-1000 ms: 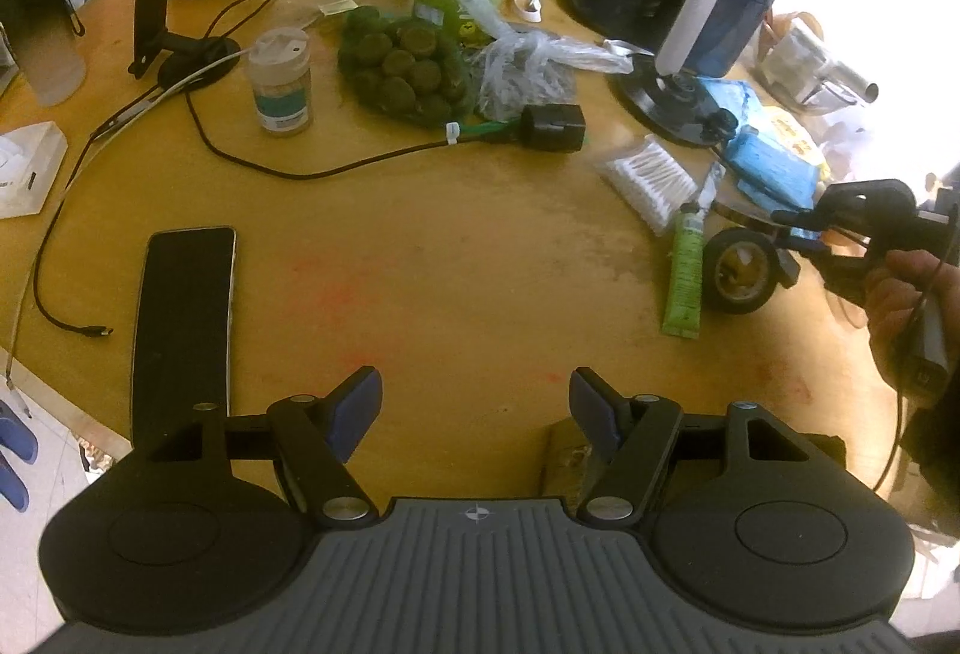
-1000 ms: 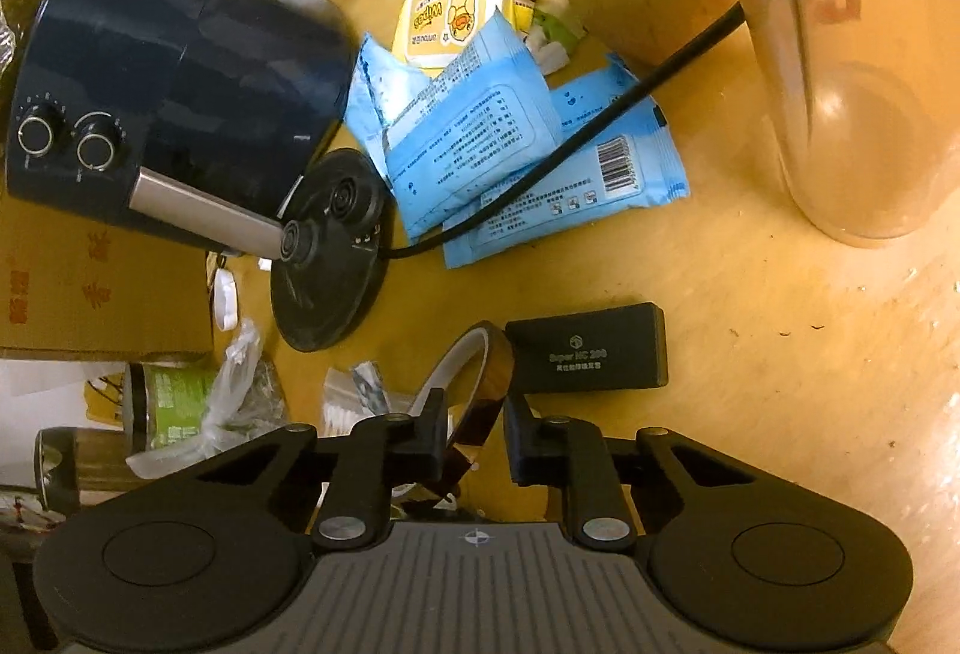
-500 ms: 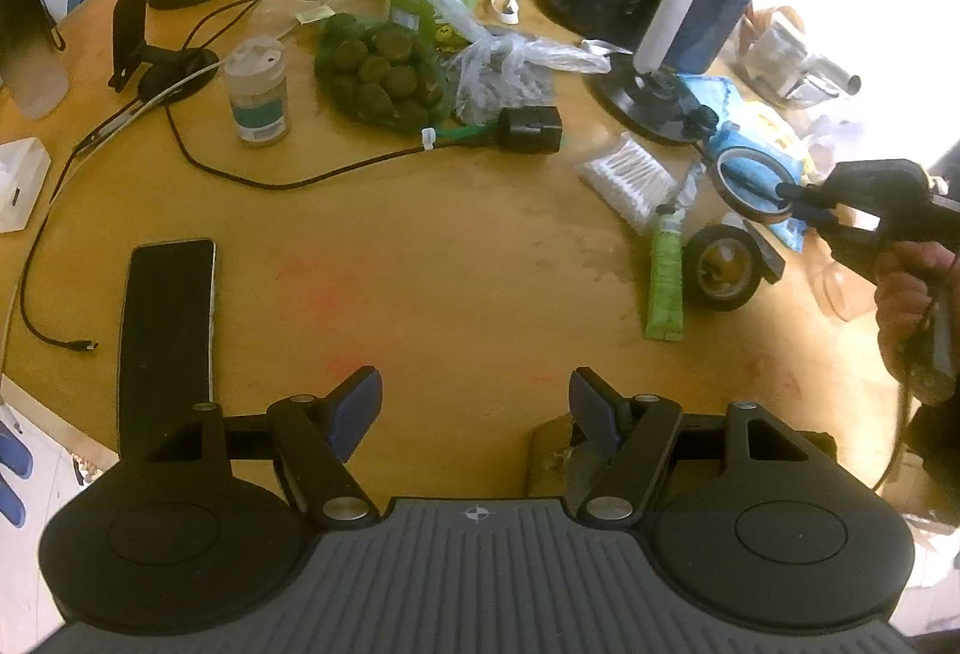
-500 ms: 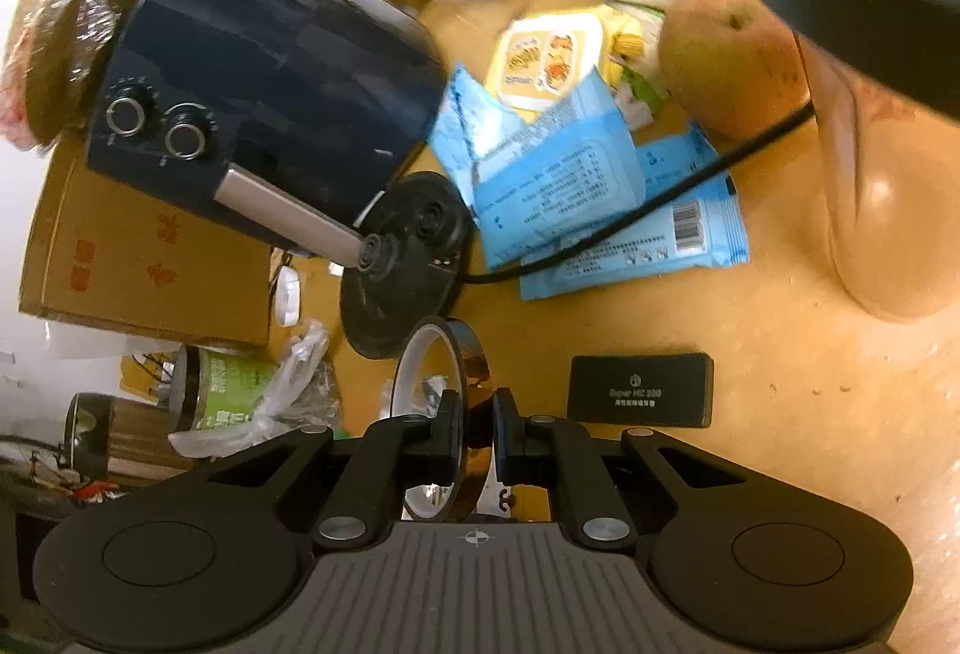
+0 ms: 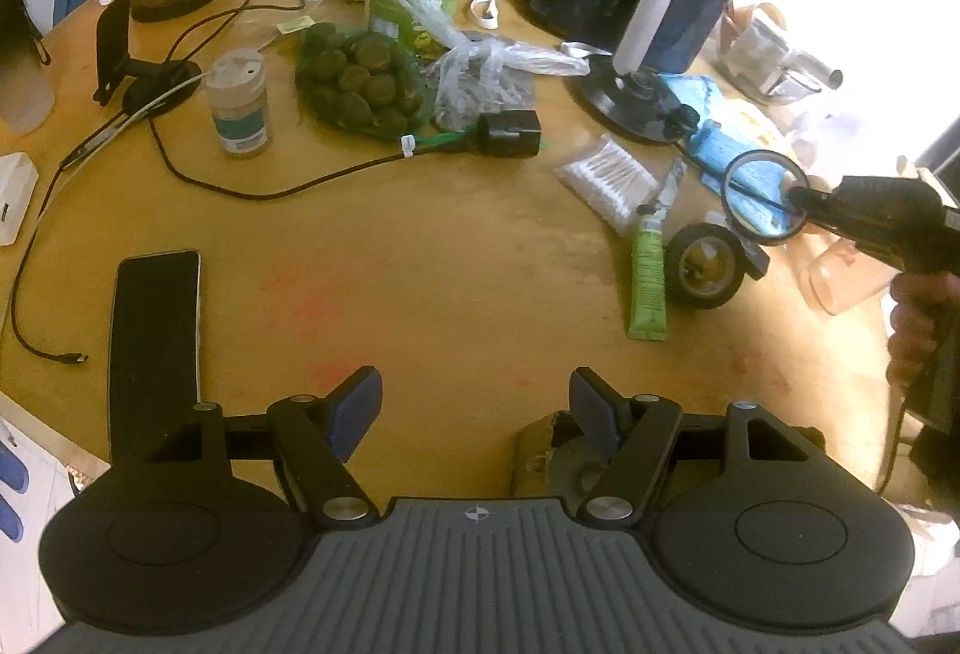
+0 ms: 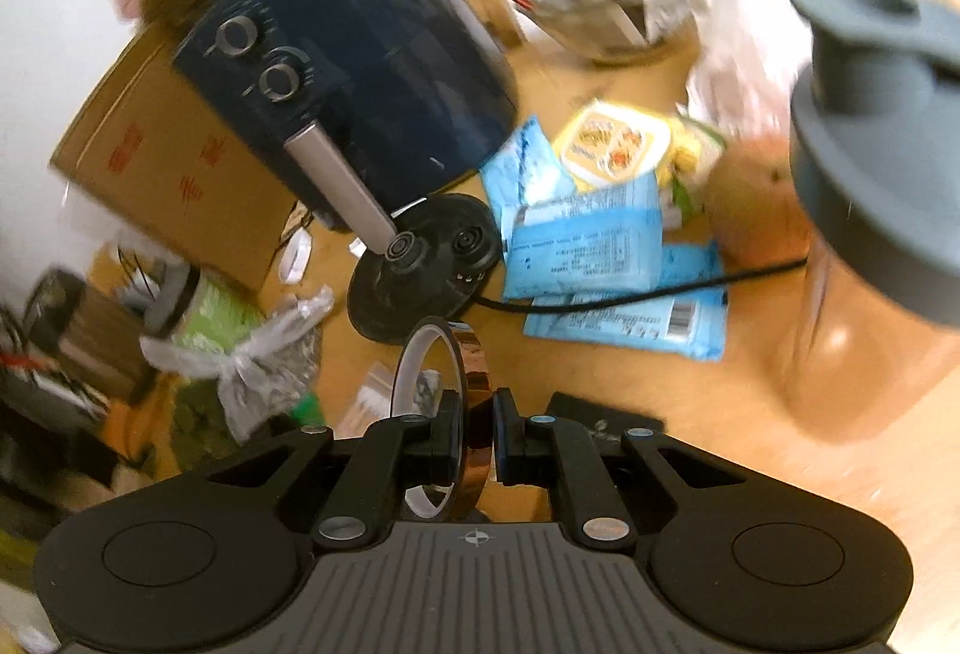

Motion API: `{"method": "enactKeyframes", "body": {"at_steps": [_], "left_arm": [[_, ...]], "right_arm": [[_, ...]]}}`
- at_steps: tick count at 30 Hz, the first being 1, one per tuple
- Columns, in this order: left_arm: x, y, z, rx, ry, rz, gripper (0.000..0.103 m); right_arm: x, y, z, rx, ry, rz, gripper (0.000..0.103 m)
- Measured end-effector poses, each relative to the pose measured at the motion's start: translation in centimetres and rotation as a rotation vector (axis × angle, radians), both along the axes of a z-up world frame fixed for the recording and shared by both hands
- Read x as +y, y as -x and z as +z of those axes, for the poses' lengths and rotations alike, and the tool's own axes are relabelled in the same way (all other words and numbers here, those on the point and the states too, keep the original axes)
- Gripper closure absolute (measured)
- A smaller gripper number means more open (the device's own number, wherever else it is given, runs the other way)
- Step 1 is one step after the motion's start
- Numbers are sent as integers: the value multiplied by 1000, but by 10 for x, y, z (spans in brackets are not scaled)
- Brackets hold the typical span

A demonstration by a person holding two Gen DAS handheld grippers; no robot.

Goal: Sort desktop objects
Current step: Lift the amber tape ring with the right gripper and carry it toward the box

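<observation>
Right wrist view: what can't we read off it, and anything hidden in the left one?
- Right wrist: motion blur smears the box print and wipes packs text.
- Right wrist: small black box mostly behind the right gripper holding the tape ring.
- Left wrist: phone lower end behind the left gripper.

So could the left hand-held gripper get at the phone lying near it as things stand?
Probably yes. The left hand-held gripper is open and holds nothing, and the phone lies flat at the table's near edge just to its left, with nothing on top. Only a thin cable end lies nearby.
</observation>
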State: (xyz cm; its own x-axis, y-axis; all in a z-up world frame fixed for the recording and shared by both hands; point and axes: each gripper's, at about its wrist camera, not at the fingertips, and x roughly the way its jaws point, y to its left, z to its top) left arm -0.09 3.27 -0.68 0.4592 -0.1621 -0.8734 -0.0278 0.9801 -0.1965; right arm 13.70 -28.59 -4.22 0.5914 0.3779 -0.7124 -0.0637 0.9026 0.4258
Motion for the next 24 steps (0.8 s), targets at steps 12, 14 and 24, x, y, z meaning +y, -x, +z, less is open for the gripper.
{"method": "enactKeyframes", "body": {"at_steps": [12,14,24], "left_arm": [[-4,-3,1,-6,6,-30,34],[-5,-4,1,-7,7,-38,34],[-16,-9,-1,-6,14,-80,34]], "right_arm": [[10,53,2,-117,403,144,90],[12,63,-6,-120,493,178,90],[14,99,-21,-90,587,288,90]]}}
